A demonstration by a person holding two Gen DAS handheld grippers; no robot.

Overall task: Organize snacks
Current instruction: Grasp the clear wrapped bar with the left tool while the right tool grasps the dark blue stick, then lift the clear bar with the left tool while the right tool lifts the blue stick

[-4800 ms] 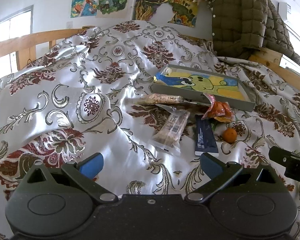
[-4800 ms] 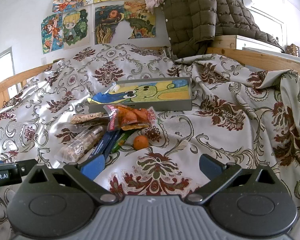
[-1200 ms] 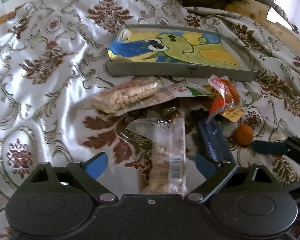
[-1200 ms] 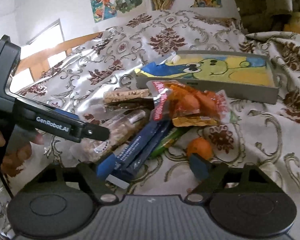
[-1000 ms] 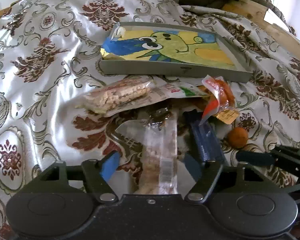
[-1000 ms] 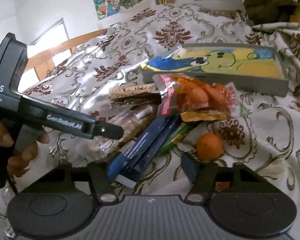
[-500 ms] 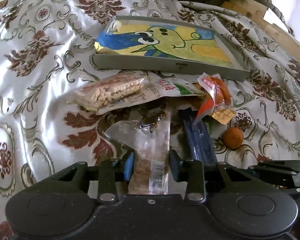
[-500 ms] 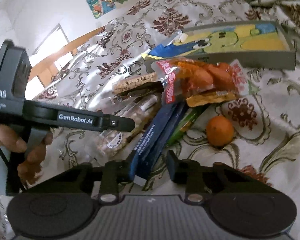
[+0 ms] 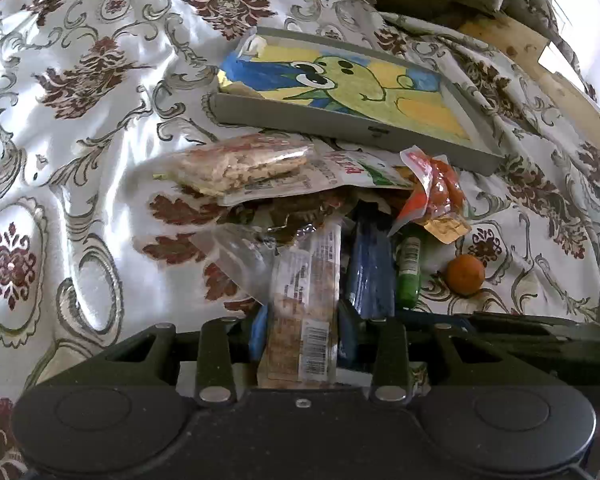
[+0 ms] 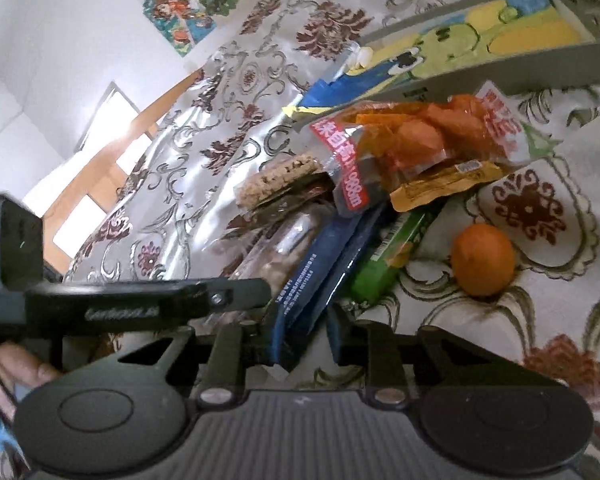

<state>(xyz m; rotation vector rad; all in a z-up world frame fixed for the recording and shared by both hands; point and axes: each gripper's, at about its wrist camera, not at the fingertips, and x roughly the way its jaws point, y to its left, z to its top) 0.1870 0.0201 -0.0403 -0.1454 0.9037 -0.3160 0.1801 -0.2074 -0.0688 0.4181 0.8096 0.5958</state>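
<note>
Step in hand: double pickup from the snack pile, which sits on the patterned bedspread point(image 9: 80, 128) just in front of the grey tray point(image 9: 292, 120).

Left gripper point(image 9: 304, 336): jaws clamped on the near end of the clear cracker pack point(image 9: 308, 280). The pack runs from the jaws toward the tray, and its far end is tucked under the other wrappers.

Right gripper point(image 10: 300, 340): jaws pinching the near end of the dark blue packet point(image 10: 320, 272), which points at the tray and lies under the orange snack bag point(image 10: 412, 140).

Loose, all on the near side of the tray:
- green stick pack point(image 10: 384, 268), touching the blue packet
- orange fruit point(image 10: 482, 264), further out on the same side, lying apart
- puffed-grain bag point(image 9: 240, 164), closest to the tray wall

The tray holds only a cartoon-print liner, I think. No snacks in it yet.

Next move, my read: lift both straight up first, since both are pinned under neighbours and dragging likely spills the pile. Then carry over the tray wall and release inside, lengthwise. The grippers sit side by side, so watch for a clash.
</note>
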